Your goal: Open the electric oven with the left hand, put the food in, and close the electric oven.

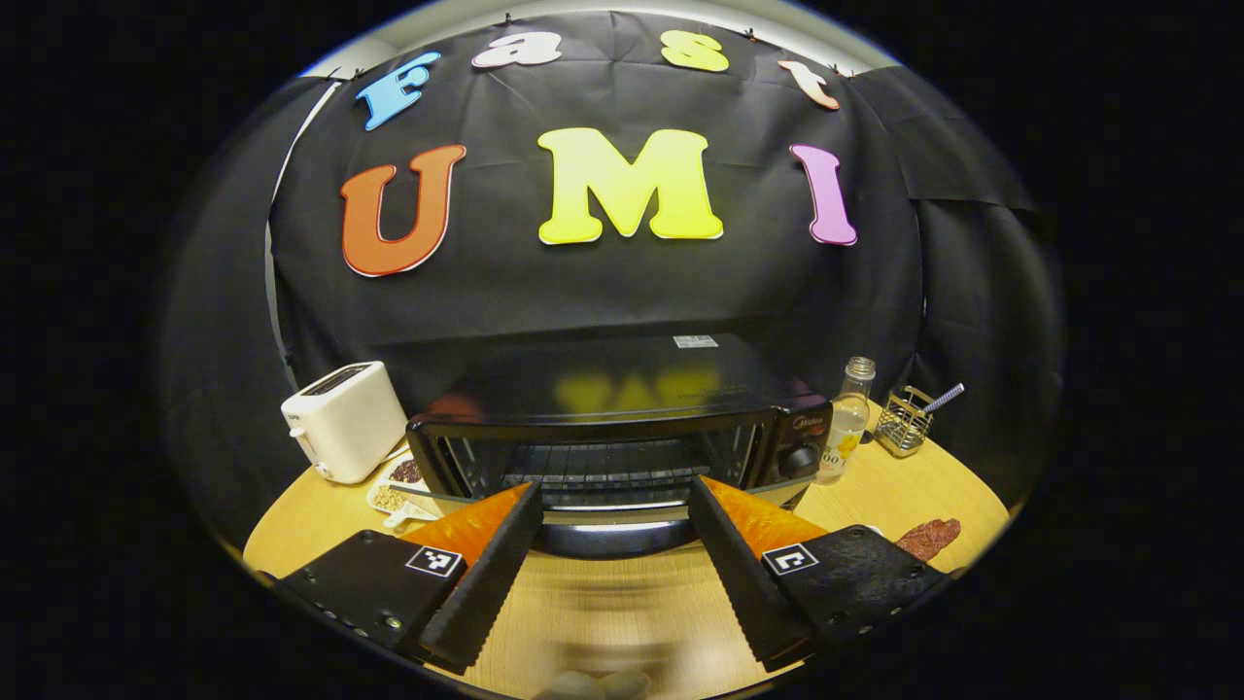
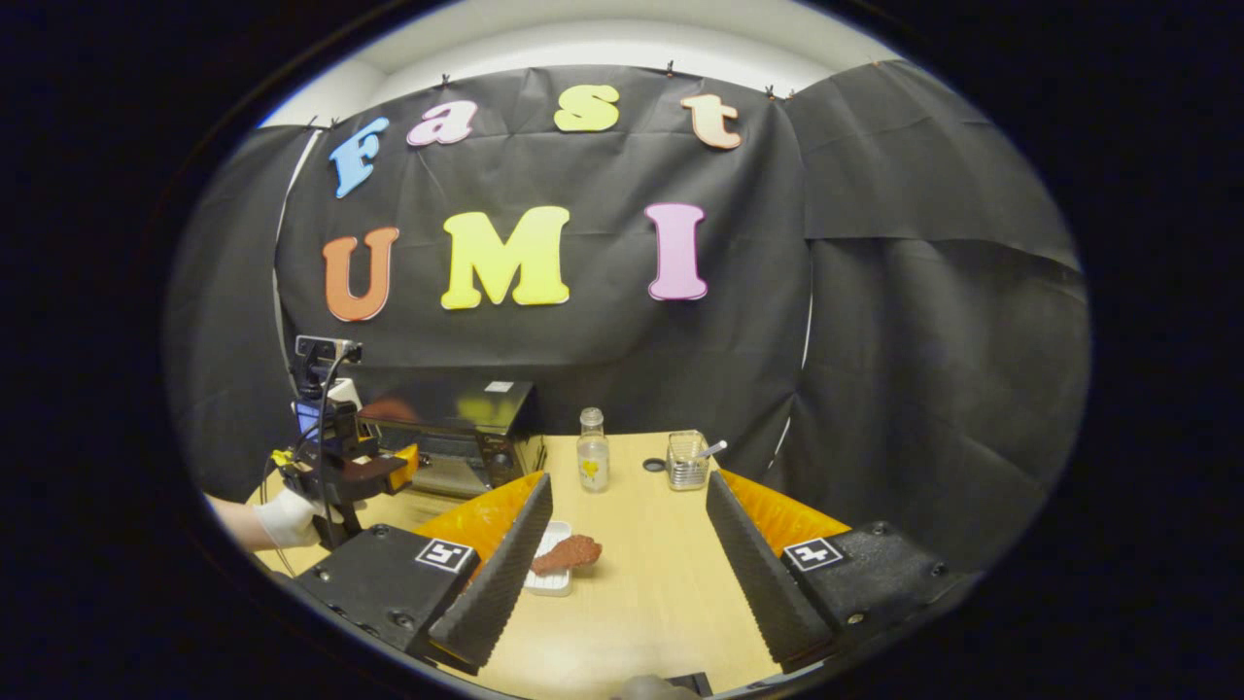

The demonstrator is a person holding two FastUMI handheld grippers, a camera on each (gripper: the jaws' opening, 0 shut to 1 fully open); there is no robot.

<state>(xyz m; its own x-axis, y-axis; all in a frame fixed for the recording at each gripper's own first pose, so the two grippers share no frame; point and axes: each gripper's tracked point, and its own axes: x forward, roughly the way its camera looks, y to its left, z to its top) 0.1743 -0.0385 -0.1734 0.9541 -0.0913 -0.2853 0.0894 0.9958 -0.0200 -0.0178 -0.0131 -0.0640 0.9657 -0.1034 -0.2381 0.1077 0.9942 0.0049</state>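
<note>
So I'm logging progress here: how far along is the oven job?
Done: the electric oven door looks pulled down, its rack exposed. In hand: nothing; the left gripper sits open at the door's edge, and the right gripper is open above the table. Left: the food lies on its small tray, to be picked up, loaded, then the door closed.

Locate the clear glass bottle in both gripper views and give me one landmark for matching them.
Left gripper view: the glass bottle stands right of centre, just right of the electric oven.
Right gripper view: the glass bottle stands near centre, right of the electric oven.
Shared landmark: the wire holder, right of the bottle in both.
</note>
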